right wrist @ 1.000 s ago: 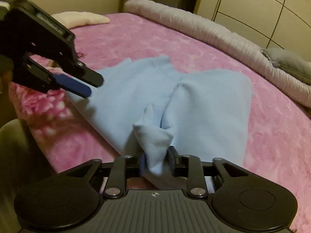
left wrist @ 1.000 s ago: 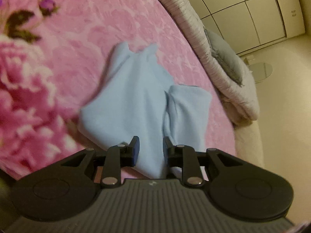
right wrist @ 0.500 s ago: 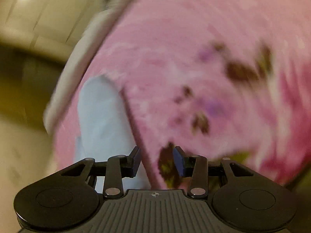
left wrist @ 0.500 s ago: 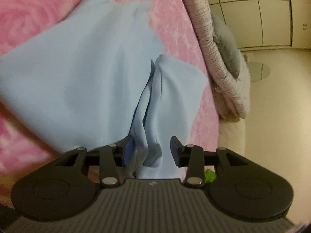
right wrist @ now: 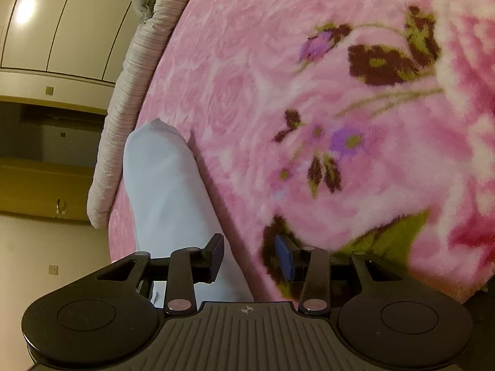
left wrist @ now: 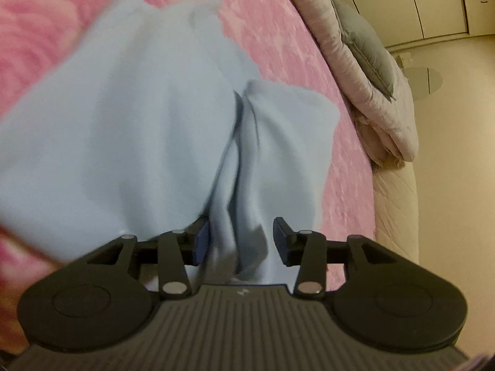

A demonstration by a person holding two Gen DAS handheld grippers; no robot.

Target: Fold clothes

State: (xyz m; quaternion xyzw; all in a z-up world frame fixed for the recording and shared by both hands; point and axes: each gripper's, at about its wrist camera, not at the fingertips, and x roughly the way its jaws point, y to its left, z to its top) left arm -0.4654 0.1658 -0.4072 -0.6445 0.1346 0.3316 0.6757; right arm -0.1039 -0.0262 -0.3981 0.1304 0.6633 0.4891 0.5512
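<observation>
Garment (left wrist: 130,130), light blue, lies on the pink blanket (left wrist: 272,24) of the bed, and a bunched fold of it rises between the fingers of the left gripper (left wrist: 238,241). Those fingers are opening: the left pad (left wrist: 201,241) is right against the fold, while the right one stands clear of the cloth with a gap showing, so nothing is pinched. From that fold the fabric spreads away in two lobes, a broad one to the left and a narrower one to the right, with a dark crease between them.

In the right wrist view, the right gripper (right wrist: 250,259) has its fingers parted at a middling width with nothing clamped. Its left finger (right wrist: 215,256) lies over the edge of the garment (right wrist: 167,185), which runs away from it as a long pale strip; the right finger is over the blanket's (right wrist: 247,61) dark leaf pattern. Whether the left pad touches the cloth I cannot tell.

Beyond the blanket's far edge lies a rolled, ribbed quilt (left wrist: 365,71) with a grey pillow (left wrist: 368,52) on it, then pale cupboard doors (left wrist: 433,0).
</observation>
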